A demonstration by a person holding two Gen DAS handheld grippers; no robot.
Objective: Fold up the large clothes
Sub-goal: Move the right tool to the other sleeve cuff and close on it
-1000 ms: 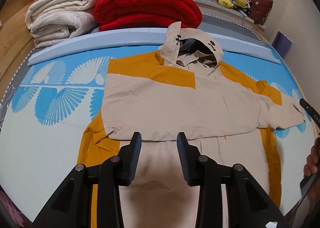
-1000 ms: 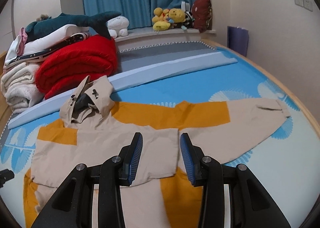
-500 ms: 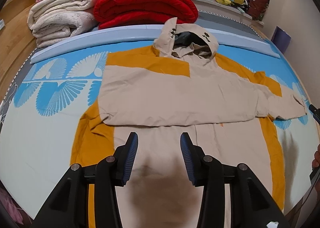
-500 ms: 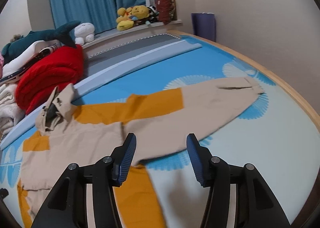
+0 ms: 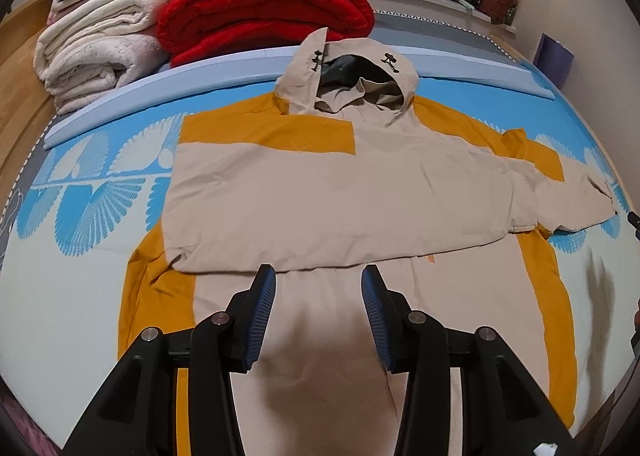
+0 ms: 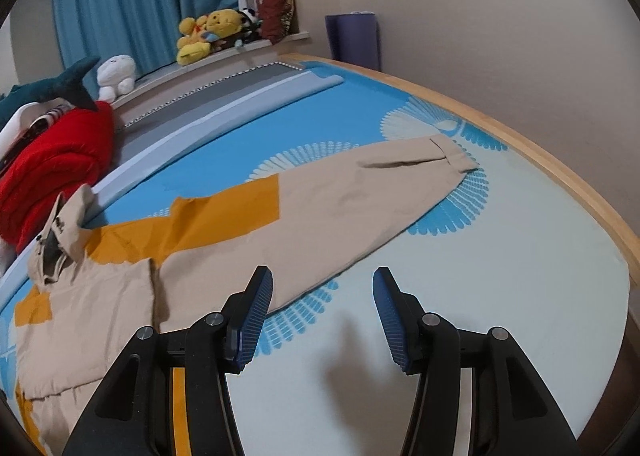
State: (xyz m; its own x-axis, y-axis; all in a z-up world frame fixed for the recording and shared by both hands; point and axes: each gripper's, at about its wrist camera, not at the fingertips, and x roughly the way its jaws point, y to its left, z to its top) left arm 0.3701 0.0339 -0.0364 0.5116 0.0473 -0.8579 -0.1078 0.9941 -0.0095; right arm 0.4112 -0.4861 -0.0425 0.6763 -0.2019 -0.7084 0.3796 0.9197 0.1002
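On the bed [image 5: 60, 296] a beige-and-orange hooded jacket [image 5: 340, 195] lies flat, hood [image 5: 348, 83] toward the folded blankets [image 5: 260, 23]. One sleeve is folded across the chest; the other sleeve [image 6: 340, 199] stretches out over the blue sheet toward the wooden bed edge. Above the jacket's lower body the left gripper [image 5: 318, 306] hangs with fingers spread, holding nothing. Beside the outstretched sleeve the right gripper [image 6: 322, 310] hovers over bare sheet, fingers also apart and empty.
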